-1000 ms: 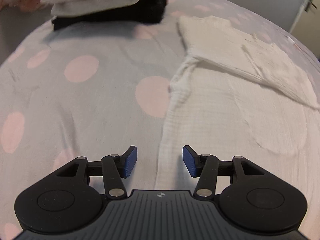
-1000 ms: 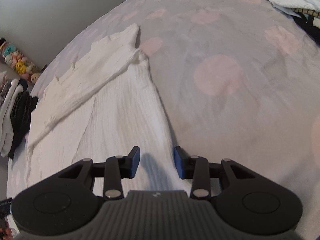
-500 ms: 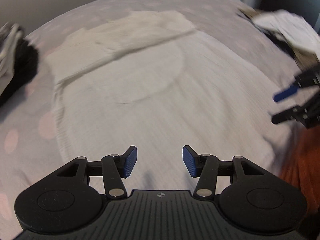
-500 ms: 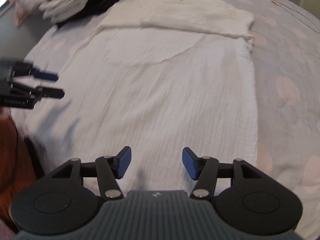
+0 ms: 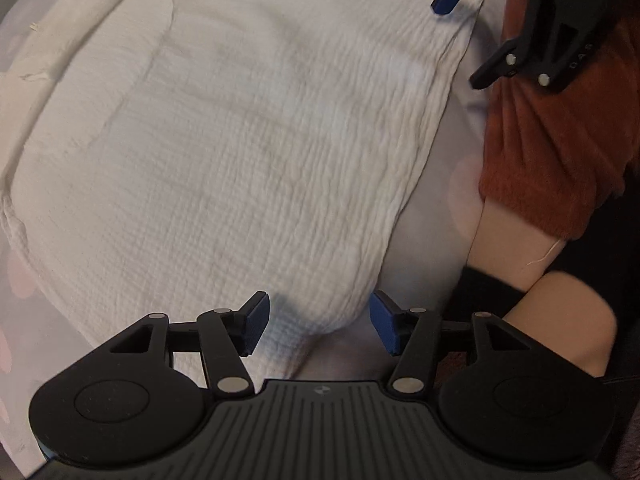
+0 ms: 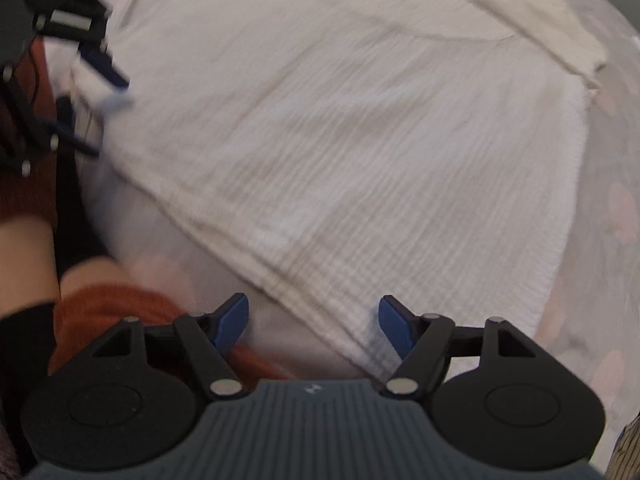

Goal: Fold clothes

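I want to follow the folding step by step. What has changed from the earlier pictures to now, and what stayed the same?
Both grippers moved from the sides of the white garment to its near hem. The left gripper and the right gripper now each point down over a hem corner, jaws opening, pads not yet pressing the cloth. Nothing was gripped or released. The garment stayed flat on the spotted bedsheet, sleeves still folded in.

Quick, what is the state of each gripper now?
Left gripper: opening, over the white garment corner, holding nothing.
Right gripper: opening, over its hem, holding nothing.
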Action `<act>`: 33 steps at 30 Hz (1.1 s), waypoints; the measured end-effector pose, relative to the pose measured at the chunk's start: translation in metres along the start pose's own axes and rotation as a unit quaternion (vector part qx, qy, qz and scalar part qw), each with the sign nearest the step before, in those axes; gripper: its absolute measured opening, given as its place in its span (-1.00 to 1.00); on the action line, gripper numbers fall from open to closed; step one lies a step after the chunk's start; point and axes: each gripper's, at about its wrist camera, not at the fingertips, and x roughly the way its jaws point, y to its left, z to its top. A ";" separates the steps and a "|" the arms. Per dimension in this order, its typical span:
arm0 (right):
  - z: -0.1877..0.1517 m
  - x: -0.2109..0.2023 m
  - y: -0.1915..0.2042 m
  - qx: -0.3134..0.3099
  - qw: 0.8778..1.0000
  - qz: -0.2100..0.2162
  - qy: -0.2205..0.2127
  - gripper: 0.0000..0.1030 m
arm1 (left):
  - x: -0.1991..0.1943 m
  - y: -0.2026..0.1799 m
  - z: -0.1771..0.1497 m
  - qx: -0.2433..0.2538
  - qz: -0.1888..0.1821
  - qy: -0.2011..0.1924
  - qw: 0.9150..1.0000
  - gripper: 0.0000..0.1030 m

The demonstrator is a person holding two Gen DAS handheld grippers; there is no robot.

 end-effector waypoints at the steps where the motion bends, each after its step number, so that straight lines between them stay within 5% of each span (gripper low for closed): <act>1: 0.001 0.004 0.001 -0.005 1.000 -0.005 0.009 0.47 | 0.004 0.000 0.001 0.000 0.001 0.007 1.000 0.27; 6: 0.007 0.020 -0.004 0.010 0.999 -0.030 0.037 0.51 | 0.027 -0.012 0.009 0.026 0.003 0.045 0.999 0.37; 13: 0.001 0.018 -0.008 0.020 0.998 -0.057 0.014 -0.16 | 0.042 -0.025 0.011 0.034 0.029 0.072 0.996 0.34; 17: -0.006 0.010 -0.017 0.046 0.997 -0.057 -0.009 -0.63 | 0.039 -0.018 0.006 -0.004 0.026 0.060 0.998 0.06; 21: -0.009 0.004 -0.021 0.058 0.997 -0.055 -0.020 -0.71 | 0.032 -0.013 -0.001 -0.029 0.029 0.049 0.998 -0.31; 27: -0.002 -0.017 -0.023 0.036 0.997 -0.056 -0.031 -0.73 | 0.011 -0.002 -0.005 -0.023 0.045 0.036 0.998 -0.49; 33: 0.026 -0.037 -0.045 0.033 0.995 -0.077 -0.054 -0.68 | -0.016 0.036 0.004 -0.075 0.074 -0.010 0.994 -0.50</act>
